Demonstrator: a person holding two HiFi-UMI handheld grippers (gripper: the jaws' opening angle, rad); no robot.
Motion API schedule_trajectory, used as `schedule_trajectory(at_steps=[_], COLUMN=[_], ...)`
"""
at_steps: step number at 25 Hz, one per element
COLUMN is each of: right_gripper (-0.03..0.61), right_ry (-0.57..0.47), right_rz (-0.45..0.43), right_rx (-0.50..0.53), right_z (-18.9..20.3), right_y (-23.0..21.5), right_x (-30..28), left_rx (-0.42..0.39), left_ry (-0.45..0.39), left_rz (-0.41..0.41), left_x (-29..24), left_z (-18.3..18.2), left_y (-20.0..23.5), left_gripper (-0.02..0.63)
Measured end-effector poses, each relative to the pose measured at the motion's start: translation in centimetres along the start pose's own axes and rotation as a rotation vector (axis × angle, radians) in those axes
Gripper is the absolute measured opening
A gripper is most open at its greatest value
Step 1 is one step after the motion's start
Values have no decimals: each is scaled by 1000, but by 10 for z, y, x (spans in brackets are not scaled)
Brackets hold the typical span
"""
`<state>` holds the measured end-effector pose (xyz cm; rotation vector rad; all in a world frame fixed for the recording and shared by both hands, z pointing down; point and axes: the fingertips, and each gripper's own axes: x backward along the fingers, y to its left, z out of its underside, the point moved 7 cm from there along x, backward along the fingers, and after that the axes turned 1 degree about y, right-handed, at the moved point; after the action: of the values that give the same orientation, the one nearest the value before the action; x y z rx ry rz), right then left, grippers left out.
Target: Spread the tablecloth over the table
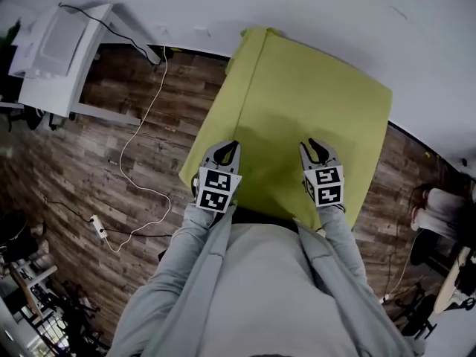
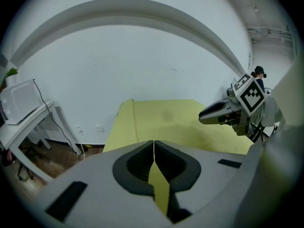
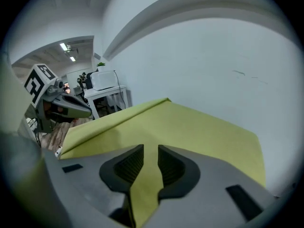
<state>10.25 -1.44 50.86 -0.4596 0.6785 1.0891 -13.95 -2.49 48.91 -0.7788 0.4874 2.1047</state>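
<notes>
A yellow-green tablecloth [image 1: 305, 103] lies flat over the table, hanging down its left side and its near edge. Both grippers hover above its near end, pointing away from me and downward. My left gripper [image 1: 229, 147] is shut, its pads meeting tip to tip [image 2: 153, 144] with nothing pinched; cloth [image 2: 166, 118] shows only behind them. My right gripper [image 1: 316, 144] is open, with a narrow gap between the pads [image 3: 150, 148] and only flat cloth [image 3: 199, 127] seen through it. Each gripper view catches the other gripper: the right [image 2: 223, 112] and the left [image 3: 71, 109].
The table's far end meets a white wall [image 1: 372, 13]. A white desk [image 1: 56, 58] with a pale appliance stands at the left. A cable [image 1: 137, 136] runs over the wood floor to a power strip [image 1: 99, 227]. Clutter sits at the lower left and right edges.
</notes>
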Motion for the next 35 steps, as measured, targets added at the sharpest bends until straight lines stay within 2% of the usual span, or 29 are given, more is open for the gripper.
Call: schedule_trajectory(at_steps=[4, 8, 16, 19, 23, 25, 28, 30, 32, 35], right_gripper=[92, 89, 86, 83, 81, 81, 80, 78, 77, 75], right_ry=[-1, 8, 36, 40, 48, 49, 47, 47, 49, 56], right_rz=[-95, -183, -260, -277, -291, -294, -294, -289, -284, -278], right_rx=[52, 105, 165, 181, 198, 204, 202, 201, 200, 197], right_z=[-18, -24, -24, -24, -22, -22, -23, -22, -22, -20], right_y=[39, 70, 100, 107, 112, 114, 112, 110, 107, 105], right_x=[-20, -28, -35, -37, -36, -37, -39, -39, -38, -38], left_rx=[19, 73, 179, 214, 272, 284, 286, 289, 278, 230], left_ry=[33, 82, 147, 168, 204, 238, 280, 274, 269, 271], left_rz=[-97, -178, -320, -311, -253, -226, -224, -212, -196, -216], left_x=[10, 23, 49, 49, 45, 40, 30, 27, 27, 28], left_z=[24, 52, 97, 111, 124, 130, 141, 143, 140, 137], left_y=[26, 49, 85, 88, 81, 77, 77, 75, 72, 70], left_gripper=[29, 29, 32, 104, 202, 230, 229, 211, 158, 43])
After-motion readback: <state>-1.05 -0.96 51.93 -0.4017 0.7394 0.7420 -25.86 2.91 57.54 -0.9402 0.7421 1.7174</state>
